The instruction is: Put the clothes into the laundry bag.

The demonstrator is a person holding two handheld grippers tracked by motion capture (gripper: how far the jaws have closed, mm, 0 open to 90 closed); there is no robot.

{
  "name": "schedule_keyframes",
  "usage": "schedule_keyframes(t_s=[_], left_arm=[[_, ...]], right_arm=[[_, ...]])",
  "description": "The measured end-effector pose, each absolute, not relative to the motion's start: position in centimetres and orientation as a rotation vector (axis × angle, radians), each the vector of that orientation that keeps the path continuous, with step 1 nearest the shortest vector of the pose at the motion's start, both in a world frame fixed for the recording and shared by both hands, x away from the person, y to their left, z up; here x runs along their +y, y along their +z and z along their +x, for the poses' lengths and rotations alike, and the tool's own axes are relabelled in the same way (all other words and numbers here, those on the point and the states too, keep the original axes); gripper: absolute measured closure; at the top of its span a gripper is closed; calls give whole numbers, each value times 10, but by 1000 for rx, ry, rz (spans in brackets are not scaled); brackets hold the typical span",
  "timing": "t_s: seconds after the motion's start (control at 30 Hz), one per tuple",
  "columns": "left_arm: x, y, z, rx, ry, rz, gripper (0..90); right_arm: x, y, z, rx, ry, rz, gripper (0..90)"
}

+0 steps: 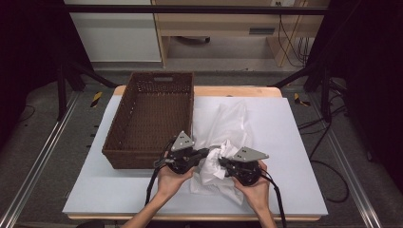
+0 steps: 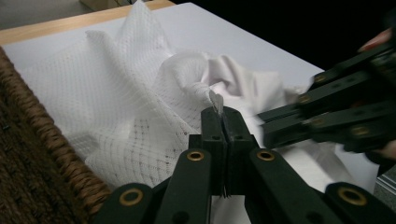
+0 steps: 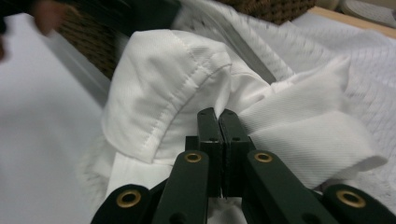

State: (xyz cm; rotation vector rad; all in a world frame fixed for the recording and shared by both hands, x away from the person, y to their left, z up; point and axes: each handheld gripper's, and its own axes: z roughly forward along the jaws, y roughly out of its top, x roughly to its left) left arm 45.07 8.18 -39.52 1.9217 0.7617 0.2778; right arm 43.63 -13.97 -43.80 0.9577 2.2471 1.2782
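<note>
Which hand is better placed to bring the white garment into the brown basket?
Left. The left gripper, shut on the white garment, is right beside the basket; the right gripper grips it farther away.

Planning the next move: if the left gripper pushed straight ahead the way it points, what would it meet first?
The left gripper would probably run into the bunched white cloth it is already pinching; depth beyond is unclear.

one white garment [image 1: 222, 137], one wicker basket [image 1: 150, 118], two grippers
</note>
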Motion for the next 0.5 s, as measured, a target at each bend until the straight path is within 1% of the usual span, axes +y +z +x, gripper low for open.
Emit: schedule_keyframes(t_s=[0.17,0.27,0.4,0.43,0.5], left_arm=[[73,-393,441,716,302,1958,891],[68,-403,441,725,307,1996,891],[68,-417,449,758,298,2027,891],[69,-419,449,764,301,2031,890],[70,-421,451,773,311,2033,890]], right_arm=[[-124,-454,458,2218,1145,1027,900],[-123,-457,468,2108,1123,1122,900],[-126,-460,469,2042,1143,1166,897],[-129,-459,467,2046,1175,1164,888],[-136,-454,459,2053,1268,1155,810]])
